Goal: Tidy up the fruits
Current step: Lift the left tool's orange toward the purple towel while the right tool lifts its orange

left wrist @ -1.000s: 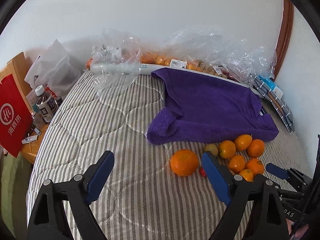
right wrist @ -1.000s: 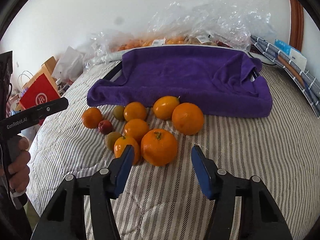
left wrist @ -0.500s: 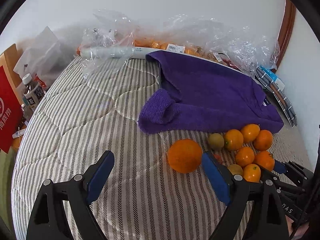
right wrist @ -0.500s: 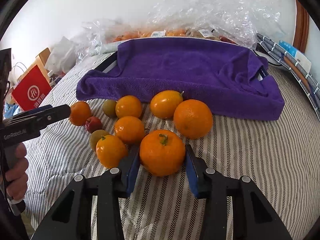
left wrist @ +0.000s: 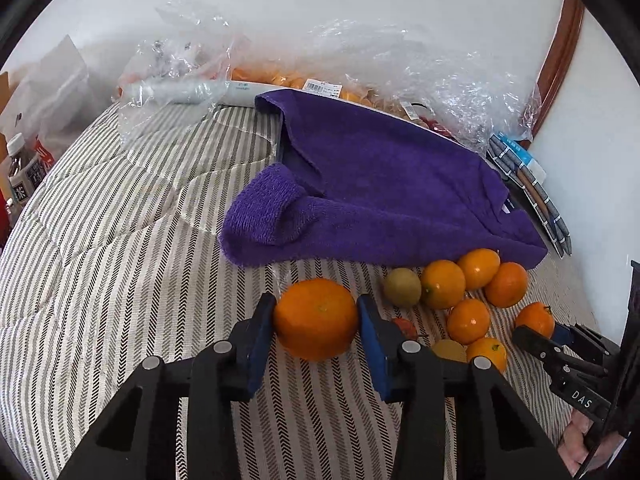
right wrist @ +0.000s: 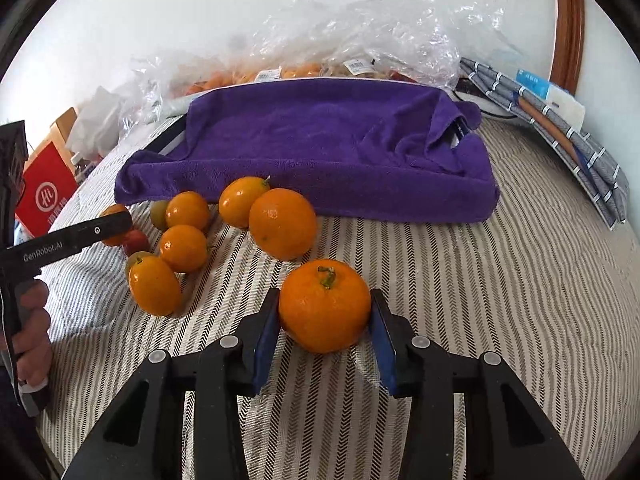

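My left gripper (left wrist: 316, 308) is closing its jaws on a large orange (left wrist: 316, 318) that lies on the striped bedding, and both blue pads touch its sides. My right gripper (right wrist: 325, 304) is shut on an orange with a green stem (right wrist: 325, 312), to the right of the loose fruit pile (right wrist: 184, 240). That pile holds several small oranges, greenish fruits and a red one. It lies in front of a purple towel (right wrist: 320, 148). In the left wrist view the pile (left wrist: 460, 300) is right of my gripper, and the right gripper (left wrist: 560, 332) shows at the far right.
Clear plastic bags with packed fruit (right wrist: 360, 48) line the wall behind the towel. Folded grey striped items and a blue box (right wrist: 560, 120) lie at the back right. A red bag (right wrist: 44, 196) and bottles (left wrist: 20, 176) stand past the bed's left edge.
Both grippers dropped toward the fruit and closed. The left one went from wide open to gripping the large orange. The right one clamped the stemmed orange and drew it rightward from the pile.
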`<state>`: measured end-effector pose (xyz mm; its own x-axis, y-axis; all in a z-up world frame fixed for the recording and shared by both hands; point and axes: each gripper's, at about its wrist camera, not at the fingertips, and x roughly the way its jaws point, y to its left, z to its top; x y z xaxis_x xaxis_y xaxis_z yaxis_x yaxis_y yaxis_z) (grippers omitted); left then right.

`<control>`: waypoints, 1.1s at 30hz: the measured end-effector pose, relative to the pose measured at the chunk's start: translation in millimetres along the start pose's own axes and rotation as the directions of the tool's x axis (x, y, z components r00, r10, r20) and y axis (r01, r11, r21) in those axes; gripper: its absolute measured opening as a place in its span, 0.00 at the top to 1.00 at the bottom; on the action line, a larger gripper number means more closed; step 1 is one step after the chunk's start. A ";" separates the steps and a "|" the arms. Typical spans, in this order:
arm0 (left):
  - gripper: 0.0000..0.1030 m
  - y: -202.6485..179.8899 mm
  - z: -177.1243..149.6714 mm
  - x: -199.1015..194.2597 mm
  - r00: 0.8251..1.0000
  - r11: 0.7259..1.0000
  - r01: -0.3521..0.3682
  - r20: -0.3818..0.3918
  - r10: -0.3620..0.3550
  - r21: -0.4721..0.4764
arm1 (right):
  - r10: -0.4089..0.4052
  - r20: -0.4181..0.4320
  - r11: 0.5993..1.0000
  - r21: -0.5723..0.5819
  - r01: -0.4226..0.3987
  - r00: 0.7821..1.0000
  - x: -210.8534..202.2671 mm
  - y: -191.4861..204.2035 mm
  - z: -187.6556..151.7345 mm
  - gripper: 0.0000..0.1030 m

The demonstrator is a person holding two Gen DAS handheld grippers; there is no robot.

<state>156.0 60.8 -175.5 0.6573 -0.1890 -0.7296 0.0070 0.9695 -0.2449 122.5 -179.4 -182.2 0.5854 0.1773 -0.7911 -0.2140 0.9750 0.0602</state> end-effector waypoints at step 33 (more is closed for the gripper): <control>0.63 2.5 0.1 -16.9 0.995 0.997 0.069 0.073 -0.068 -0.022 | -0.019 0.068 1.000 -0.017 0.020 0.998 -9.0 6.7 -0.6 0.59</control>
<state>145.0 66.4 -163.7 0.7087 -0.2422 -0.6626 0.0360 0.9504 -0.3090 115.4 -174.5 -175.1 0.6411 0.1679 -0.7489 -0.2158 0.9759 0.0341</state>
